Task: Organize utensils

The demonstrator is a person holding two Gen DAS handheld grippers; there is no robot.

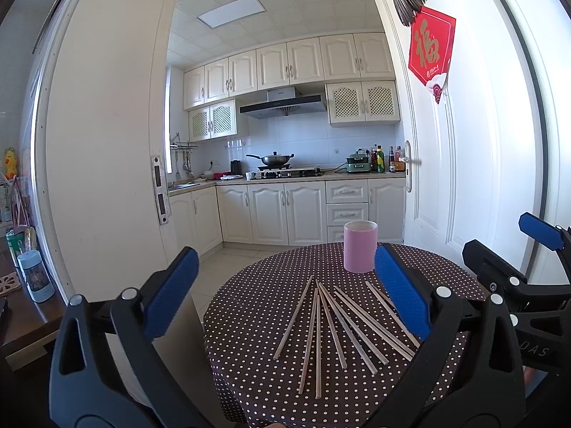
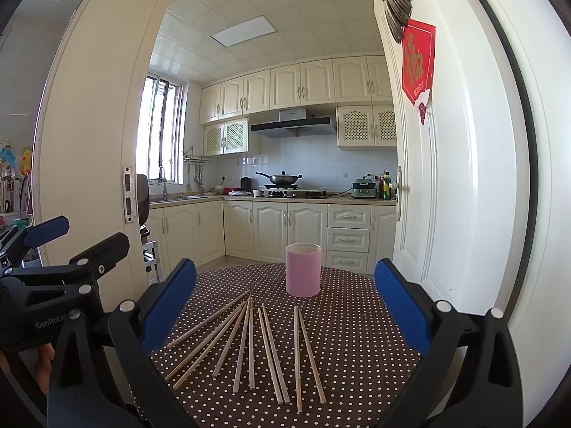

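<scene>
Pink cup [image 2: 303,270] is sitting upright toward the far side of the round table [image 2: 357,321], which is wearing a brown cloth with white polka dots. From these angles the cup's inside isn't showing, only a pale rim, so I can't tell whether anything's in it; nothing is sticking up out of the top. Wooden chopsticks [image 2: 249,346] are lying loose on the cloth just in front of the cup, fanned out with their far ends crowding toward it and their near ends spreading apart, none touching the cup as far as I can see. Left gripper [image 1: 285,285] is hovering over the near-left edge of the table with its blue-padded jaws spread wide and nothing between them; the cup [image 1: 359,246] is peeking out right beside its right pad in that view. Right gripper [image 2: 285,299] is hanging over the near edge too, jaws wide apart and gripping nothing, with the chopsticks [image 1: 335,328] laid out between and below the pads. Both grippers are sitting side by side, near each other, well clear of the cloth.
</scene>
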